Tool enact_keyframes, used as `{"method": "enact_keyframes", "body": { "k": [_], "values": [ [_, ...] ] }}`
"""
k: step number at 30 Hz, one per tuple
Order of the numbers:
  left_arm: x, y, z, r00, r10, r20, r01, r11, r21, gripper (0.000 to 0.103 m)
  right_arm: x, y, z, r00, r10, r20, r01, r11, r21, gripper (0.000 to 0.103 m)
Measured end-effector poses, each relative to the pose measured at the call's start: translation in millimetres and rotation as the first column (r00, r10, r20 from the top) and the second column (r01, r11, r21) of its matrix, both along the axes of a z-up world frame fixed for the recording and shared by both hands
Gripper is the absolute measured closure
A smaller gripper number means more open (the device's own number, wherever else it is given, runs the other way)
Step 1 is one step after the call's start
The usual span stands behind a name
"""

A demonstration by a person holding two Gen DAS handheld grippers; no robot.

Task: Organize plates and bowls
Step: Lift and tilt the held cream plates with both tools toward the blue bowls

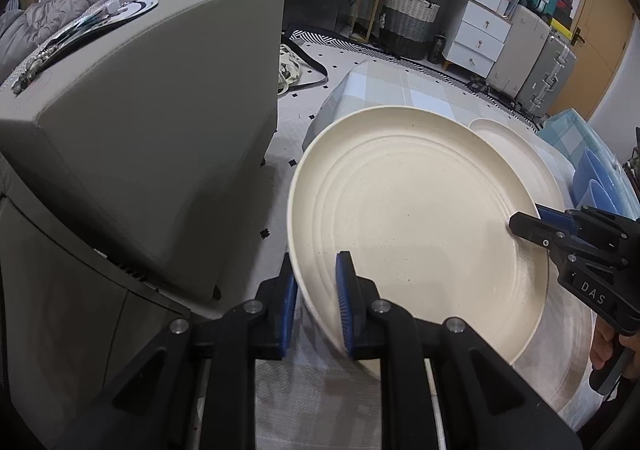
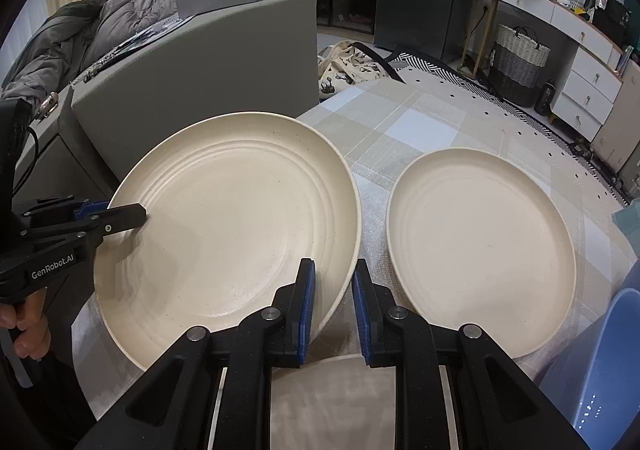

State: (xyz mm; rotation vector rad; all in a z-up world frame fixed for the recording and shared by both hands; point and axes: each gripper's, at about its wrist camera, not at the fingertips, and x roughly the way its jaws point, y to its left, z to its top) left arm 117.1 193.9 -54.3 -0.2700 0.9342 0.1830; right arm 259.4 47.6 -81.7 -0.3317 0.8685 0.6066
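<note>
A large cream plate (image 1: 420, 230) (image 2: 224, 234) with ridged rings hangs tilted above the checked tablecloth (image 2: 440, 121), held at two opposite rims. My left gripper (image 1: 316, 290) (image 2: 128, 215) is shut on its left rim, blue pads on either side of the edge. My right gripper (image 2: 334, 302) (image 1: 528, 223) is shut on the opposite rim. A smaller cream plate (image 2: 480, 258) (image 1: 504, 137) lies flat on the cloth to the right. Another pale round dish (image 2: 332, 390) shows partly under the held plate, below the right gripper.
A grey sofa arm (image 1: 160, 109) (image 2: 200, 69) stands close on the left of the table. Blue bowls (image 1: 592, 181) (image 2: 600, 370) sit at the right edge. A woven basket (image 2: 520, 61) and white drawers (image 2: 588, 89) stand across the patterned rug.
</note>
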Motion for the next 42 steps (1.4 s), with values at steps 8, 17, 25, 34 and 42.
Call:
{"method": "enact_keyframes", "body": {
  "k": [8,17,25,34,42],
  "values": [
    [-1,-9,15,0.999,-0.013,0.03,0.013,1.0,0.006,0.086,-12,-12,20,0.999,-0.016,0.028,0.016,1.0,0.012,0.084],
    [-2,-21,29,0.998,-0.032,0.062,0.031,0.999,0.013,0.086,-24,-28,42,0.998,-0.041,0.05,0.039,0.998,0.039,0.084],
    [-1,-33,39,0.995,-0.048,0.084,0.046,0.999,0.018,0.086,-32,-43,54,0.996,-0.057,0.064,0.053,0.997,0.058,0.084],
    [-2,-50,49,0.992,-0.079,0.102,0.077,0.997,0.028,0.086,-43,-64,62,0.994,-0.082,0.078,0.077,0.994,0.073,0.084],
    [-4,-68,53,0.987,-0.116,0.111,0.113,0.993,0.038,0.086,-59,-88,68,0.991,-0.103,0.084,0.097,0.993,0.073,0.084]
  ]
}}
